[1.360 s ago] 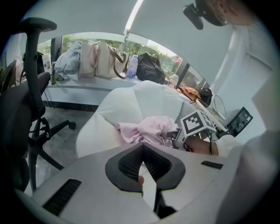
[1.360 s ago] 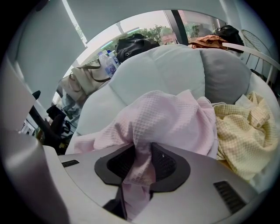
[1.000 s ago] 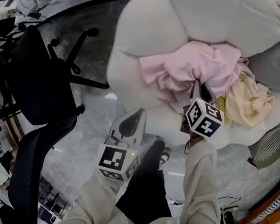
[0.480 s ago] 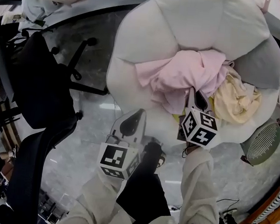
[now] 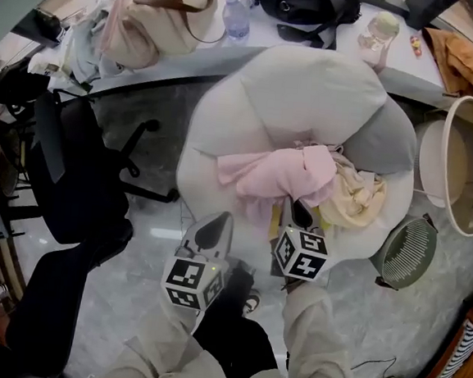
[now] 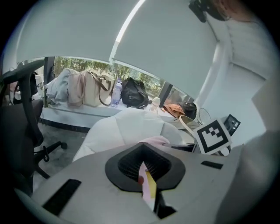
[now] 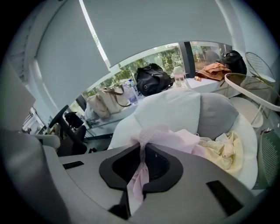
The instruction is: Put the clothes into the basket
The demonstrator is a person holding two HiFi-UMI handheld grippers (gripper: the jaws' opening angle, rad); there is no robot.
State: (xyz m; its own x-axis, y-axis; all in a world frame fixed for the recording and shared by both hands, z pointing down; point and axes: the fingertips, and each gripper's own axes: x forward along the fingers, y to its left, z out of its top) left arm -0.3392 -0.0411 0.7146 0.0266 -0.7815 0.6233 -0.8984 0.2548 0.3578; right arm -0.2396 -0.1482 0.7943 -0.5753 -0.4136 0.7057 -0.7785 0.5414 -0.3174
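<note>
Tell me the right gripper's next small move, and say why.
Probably lift it straight up: the right gripper is shut on the pink garment, whose bulk rests on the white chair beside the yellow garment. Once it hangs free, the basket at the right is the target.

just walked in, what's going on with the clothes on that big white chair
A person holds a gripper in each hand over a puffy white lounge chair. The right gripper is shut on a bunched pink garment lying on the seat beside a pale yellow garment. The left gripper hangs alongside, jaws together, holding no clothing. The round beige basket stands to the right; neither garment is in it yet.
</note>
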